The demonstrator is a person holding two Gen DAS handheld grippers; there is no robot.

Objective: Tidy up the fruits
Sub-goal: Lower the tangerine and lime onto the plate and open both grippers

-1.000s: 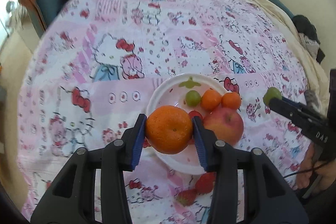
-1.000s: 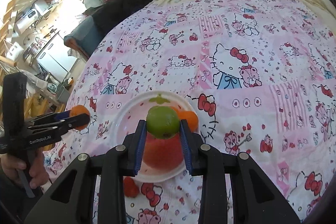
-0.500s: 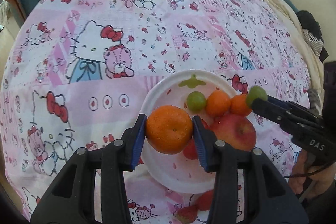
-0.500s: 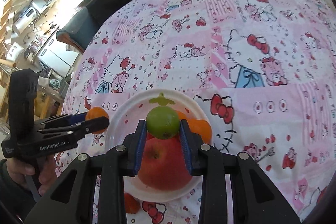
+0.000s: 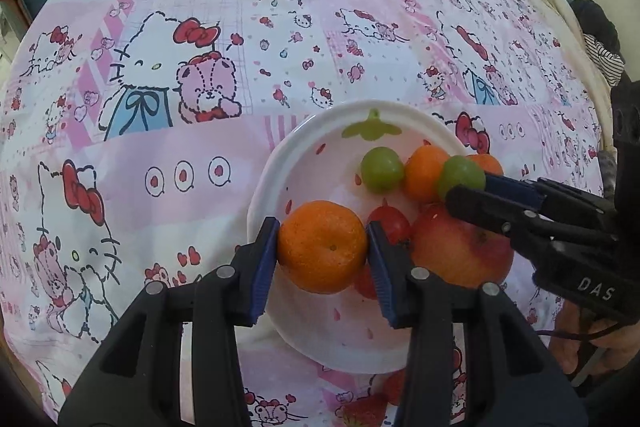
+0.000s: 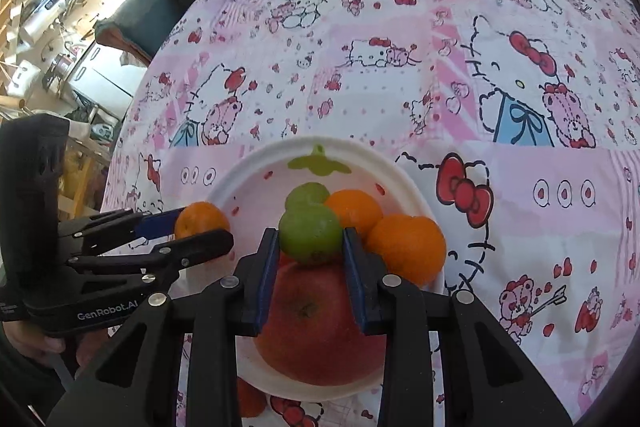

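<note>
While my left gripper (image 5: 323, 247) pinches the mandarin (image 5: 322, 246) over the plate (image 5: 280, 163), only its view shows the strawberry (image 5: 390, 225); my right gripper (image 6: 310, 247) clamps a green fruit (image 6: 310, 233) above the apple (image 6: 316, 331).

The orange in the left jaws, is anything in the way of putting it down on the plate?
Partly. The orange hangs over the plate's left side, where bare plate shows. Close on its right lie a small red fruit and the apple, so only that left part is free.
</note>
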